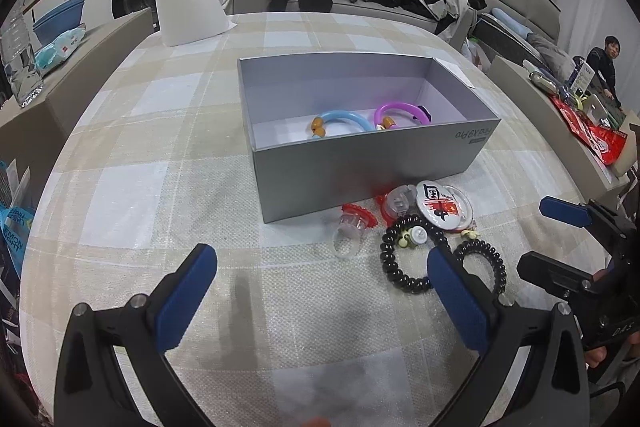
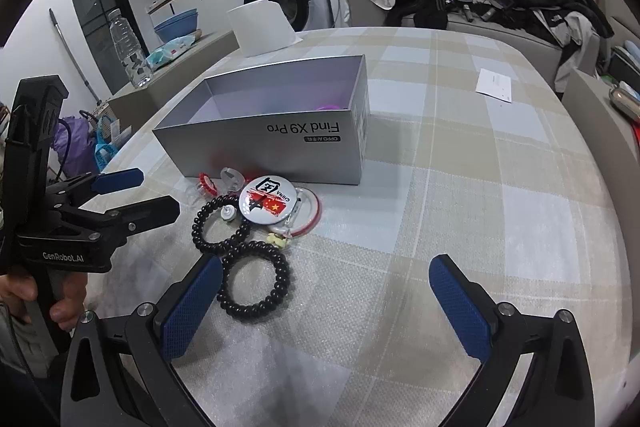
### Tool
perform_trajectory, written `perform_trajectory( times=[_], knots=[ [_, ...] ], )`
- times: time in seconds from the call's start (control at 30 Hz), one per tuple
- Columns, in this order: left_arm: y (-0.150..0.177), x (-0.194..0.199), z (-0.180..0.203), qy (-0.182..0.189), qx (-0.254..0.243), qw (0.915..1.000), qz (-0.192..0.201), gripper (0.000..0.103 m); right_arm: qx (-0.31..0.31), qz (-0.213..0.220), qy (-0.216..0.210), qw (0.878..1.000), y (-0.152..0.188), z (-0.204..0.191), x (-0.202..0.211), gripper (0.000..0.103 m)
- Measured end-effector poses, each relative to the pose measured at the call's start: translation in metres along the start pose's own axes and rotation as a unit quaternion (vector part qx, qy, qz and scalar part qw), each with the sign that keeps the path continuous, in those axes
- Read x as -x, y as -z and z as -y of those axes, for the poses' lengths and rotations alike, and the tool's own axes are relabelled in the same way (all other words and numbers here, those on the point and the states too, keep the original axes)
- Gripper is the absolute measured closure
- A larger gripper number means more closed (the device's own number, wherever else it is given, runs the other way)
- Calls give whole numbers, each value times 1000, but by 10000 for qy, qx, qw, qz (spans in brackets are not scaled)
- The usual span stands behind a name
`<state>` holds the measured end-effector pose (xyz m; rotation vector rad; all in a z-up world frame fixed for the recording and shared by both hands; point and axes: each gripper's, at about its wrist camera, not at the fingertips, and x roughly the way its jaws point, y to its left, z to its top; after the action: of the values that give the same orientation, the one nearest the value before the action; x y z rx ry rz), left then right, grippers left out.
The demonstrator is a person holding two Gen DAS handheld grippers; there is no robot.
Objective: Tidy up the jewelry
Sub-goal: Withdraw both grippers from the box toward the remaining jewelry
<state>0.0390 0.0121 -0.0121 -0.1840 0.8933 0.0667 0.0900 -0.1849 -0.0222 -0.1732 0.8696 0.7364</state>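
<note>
Grey cardboard box (image 1: 372,163), open-topped, sits ahead of the left gripper (image 1: 320,291), whose blue-padded jaws are spread wide over bare checked tablecloth (image 1: 160,187). Inside the box lie a light-blue plastic bangle (image 1: 344,119) and a purple plastic bangle (image 1: 400,111). The right gripper (image 2: 326,297) is likewise released, holding nothing. Just beside its left finger lies one black beaded bracelet (image 2: 256,283), touching a second black beaded bracelet (image 2: 220,225). Beyond them a round white badge (image 2: 268,201) and red-trimmed clear pieces (image 2: 208,183) lie against the box's front wall.

Black hand-held gripper (image 2: 326,297) frames, silver screws, blue textured pads (image 2: 192,311), white "GenRobot.AI" lettering.
</note>
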Motion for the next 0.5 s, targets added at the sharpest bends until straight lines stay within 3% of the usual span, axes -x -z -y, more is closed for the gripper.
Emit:
perform_trajectory(
  times=[0.37, 0.5],
  knots=[
    [1, -4, -1, -38, 11, 10000, -81, 1, 125, -85, -305, 9994, 5, -3, 0, 1],
    [1, -4, -2, -34, 10, 10000, -81, 1, 207, -214, -412, 9987, 7, -6, -4, 21]
  ],
)
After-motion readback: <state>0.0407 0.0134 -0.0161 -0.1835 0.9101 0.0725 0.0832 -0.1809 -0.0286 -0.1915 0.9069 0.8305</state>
